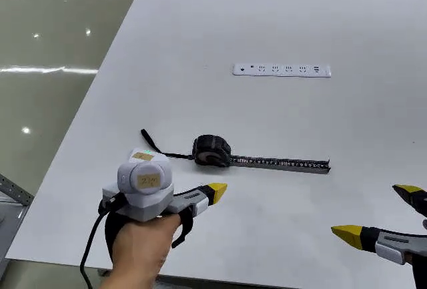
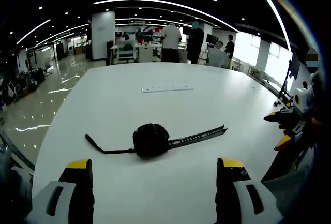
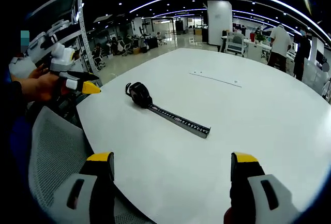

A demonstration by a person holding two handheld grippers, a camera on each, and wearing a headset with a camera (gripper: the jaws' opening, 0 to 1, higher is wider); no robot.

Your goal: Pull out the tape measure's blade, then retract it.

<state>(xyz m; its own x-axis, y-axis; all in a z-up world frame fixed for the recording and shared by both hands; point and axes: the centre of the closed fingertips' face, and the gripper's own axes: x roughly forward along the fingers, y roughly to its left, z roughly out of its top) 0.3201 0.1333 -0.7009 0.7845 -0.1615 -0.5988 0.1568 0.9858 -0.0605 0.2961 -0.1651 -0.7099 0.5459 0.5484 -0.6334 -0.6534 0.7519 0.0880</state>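
A black tape measure lies on the white table, its blade pulled out to the right and lying flat, its wrist strap trailing left. My left gripper is held in a hand just in front of the case, open and empty. In the left gripper view the tape measure sits ahead between the spread jaws of the left gripper. My right gripper hovers open at the front right, short of the blade's end. The right gripper view shows the case and blade tip beyond the right gripper.
A white power strip lies farther back on the table. The table's front edge runs just below both grippers, and the left edge drops to a glossy floor. Several people stand beyond the far end in the left gripper view.
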